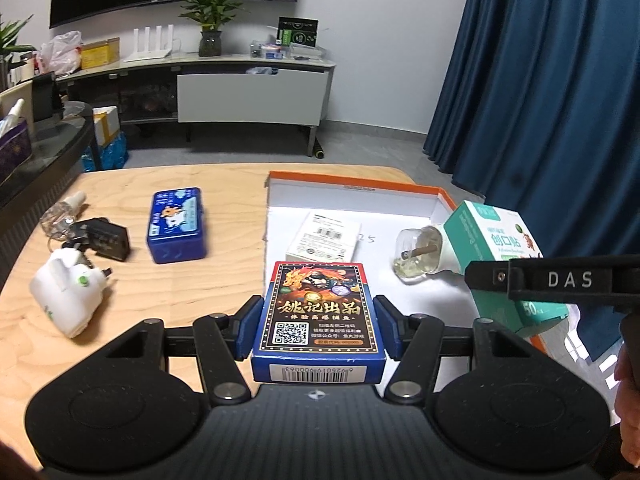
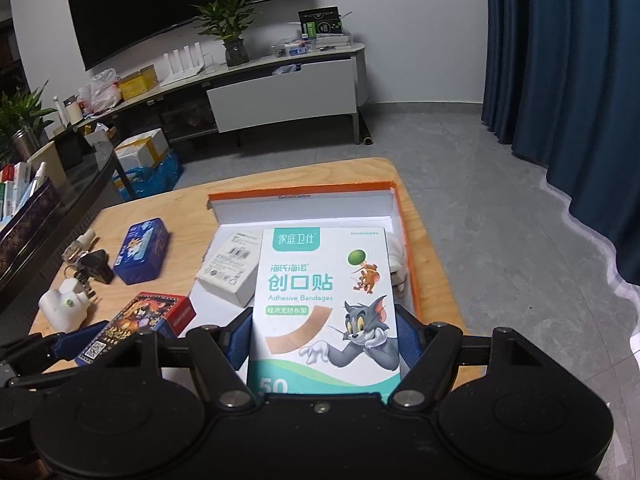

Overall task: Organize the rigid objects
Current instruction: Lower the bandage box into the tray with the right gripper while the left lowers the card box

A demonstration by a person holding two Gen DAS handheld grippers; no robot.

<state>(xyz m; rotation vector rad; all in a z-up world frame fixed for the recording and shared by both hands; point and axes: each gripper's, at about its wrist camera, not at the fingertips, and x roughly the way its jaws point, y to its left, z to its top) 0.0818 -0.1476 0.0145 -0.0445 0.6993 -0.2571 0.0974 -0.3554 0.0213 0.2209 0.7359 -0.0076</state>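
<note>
Your left gripper (image 1: 319, 322) is clamped on the card box (image 1: 319, 312), jaws fairly narrow, box long axis pointing fwd along the fingers, just at the orange tray's (image 1: 360, 184) near-left edge. Your right gripper (image 2: 323, 344) has jaws wide, pinching the bandage box (image 2: 324, 304), lengthwise fwd, over the tray w/ the white box (image 2: 232, 266) beside it

My room is dim and cool-toned. The white tray floor (image 1: 304, 210) glares brightest, my desk (image 1: 200, 280) shows soft shadows, and fisheye bending darkens both views' corners.
</note>
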